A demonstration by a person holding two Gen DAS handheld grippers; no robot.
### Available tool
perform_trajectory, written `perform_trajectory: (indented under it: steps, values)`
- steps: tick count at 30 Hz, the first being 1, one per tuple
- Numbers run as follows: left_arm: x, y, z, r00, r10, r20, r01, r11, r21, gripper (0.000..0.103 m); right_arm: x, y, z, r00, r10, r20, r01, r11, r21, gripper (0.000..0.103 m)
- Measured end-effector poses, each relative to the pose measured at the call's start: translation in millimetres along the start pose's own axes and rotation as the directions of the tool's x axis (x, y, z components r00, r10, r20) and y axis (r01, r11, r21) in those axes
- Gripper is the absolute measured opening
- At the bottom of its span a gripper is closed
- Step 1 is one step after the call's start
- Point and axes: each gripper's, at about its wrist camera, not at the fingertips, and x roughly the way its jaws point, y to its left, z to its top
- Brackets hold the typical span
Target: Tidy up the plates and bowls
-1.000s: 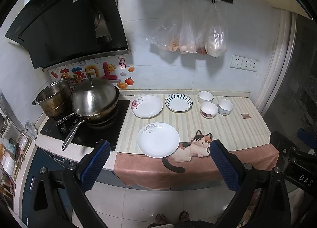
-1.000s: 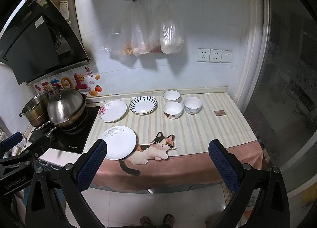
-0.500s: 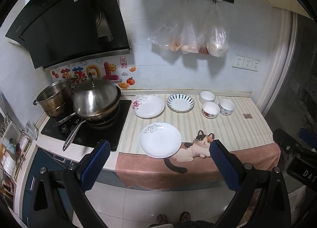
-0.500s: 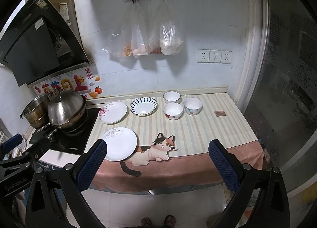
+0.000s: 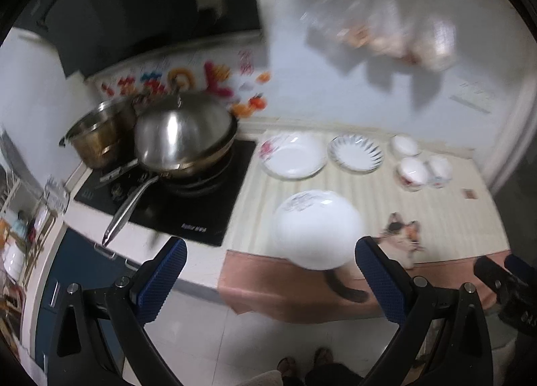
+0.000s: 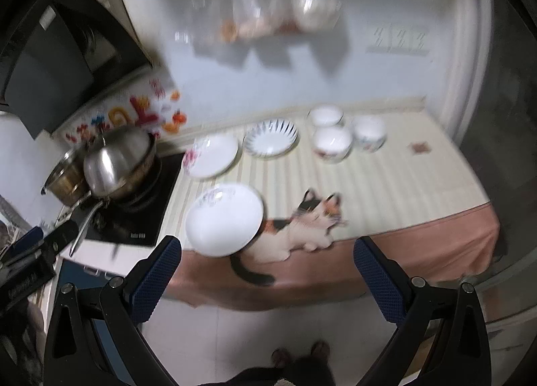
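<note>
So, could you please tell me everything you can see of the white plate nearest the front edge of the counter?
The nearest plate is round, glossy and white, ceramic by its look, with a small floral print near its far rim. It lies flat and right side up, seemingly empty, on the striped cloth, just left of the printed cat and right of the black stove. Nothing rests on it, and neither open gripper touches it. The pictures are blurred, so finer detail is lost.
</note>
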Motion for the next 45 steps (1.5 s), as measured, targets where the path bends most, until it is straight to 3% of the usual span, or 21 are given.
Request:
perform_trajectory:
  steps: [5, 9, 16, 20, 21, 24, 25, 27, 28, 29, 30, 31, 35, 40, 45]
  values:
    - [89, 19, 5, 0.992, 0.011, -0.124, -0.017, 0.998, -0.054, 0.103, 98, 5, 1, 0.992, 0.012, -0.123, -0.017, 0.999, -0.045, 0.103]
    - [165, 21, 9, 0.970, -0.007, -0.243, -0.008, 0.998, -0.061, 0.103, 190, 1, 9, 0.966, 0.080, -0.244, -0.090, 0.996, -0.029, 0.103]
    - [287, 8, 9, 0.897, -0.075, -0.435, 0.049, 0.996, -0.070, 0.101, 330, -8, 28, 0.901, 0.175, -0.397, -0.195, 0.981, -0.008, 0.103]
    - [336, 3, 0, 0.840, -0.114, -0.530, 0.075, 0.993, -0.094, 0.083, 395, -12, 35, 0.858, 0.208, -0.469, -0.231, 0.973, 0.007, 0.097]
    - [346, 1, -2, 0.827, -0.117, -0.550, 0.077, 0.992, -0.095, 0.078, 410, -12, 36, 0.845, 0.211, -0.491, -0.236, 0.972, 0.012, 0.091]
    - [361, -4, -8, 0.807, -0.134, -0.575, 0.094, 0.991, -0.099, 0.052, 448, -11, 36, 0.791, 0.260, -0.554, -0.283, 0.958, 0.046, 0.072]
    - [363, -6, -9, 0.800, -0.140, -0.583, 0.100, 0.990, -0.099, 0.049, 453, -8, 36, 0.781, 0.266, -0.565, -0.290, 0.956, 0.050, 0.068]
    - [367, -10, -12, 0.799, -0.149, -0.583, 0.111, 0.989, -0.101, 0.038, 466, -4, 35, 0.761, 0.283, -0.584, -0.313, 0.948, 0.051, 0.057]
    - [366, -12, -13, 0.803, -0.133, -0.581, 0.100, 0.991, -0.088, 0.038, 467, -1, 33, 0.753, 0.283, -0.594, -0.317, 0.947, 0.049, 0.049]
    - [365, -13, -13, 0.806, -0.126, -0.578, 0.096, 0.992, -0.083, 0.038, 470, 2, 32, 0.745, 0.279, -0.605, -0.319, 0.947, 0.045, 0.047]
    - [364, -14, -14, 0.808, -0.123, -0.576, 0.090, 0.992, -0.086, 0.038, 470, 4, 33, 0.756, 0.283, -0.591, -0.328, 0.944, 0.033, 0.035]
    - [363, -13, -15, 0.809, -0.123, -0.575, 0.084, 0.992, -0.094, 0.038, 471, 7, 32, 0.745, 0.289, -0.602, -0.341, 0.940, 0.030, 0.023]
    - [356, -18, -16, 0.810, -0.119, -0.574, 0.076, 0.992, -0.098, 0.038, 471, 9, 30, 0.743, 0.288, -0.605, -0.344, 0.938, 0.024, 0.023]
    - [341, -37, -14, 0.816, -0.119, -0.566, 0.091, 0.993, -0.078, 0.038, 467, -2, 32, 0.725, 0.292, -0.624, -0.340, 0.939, 0.045, 0.023]
    - [325, -63, -9, 0.827, -0.131, -0.547, 0.124, 0.991, -0.050, 0.038, 452, -30, 42, 0.730, 0.298, -0.615, -0.325, 0.943, 0.070, 0.023]
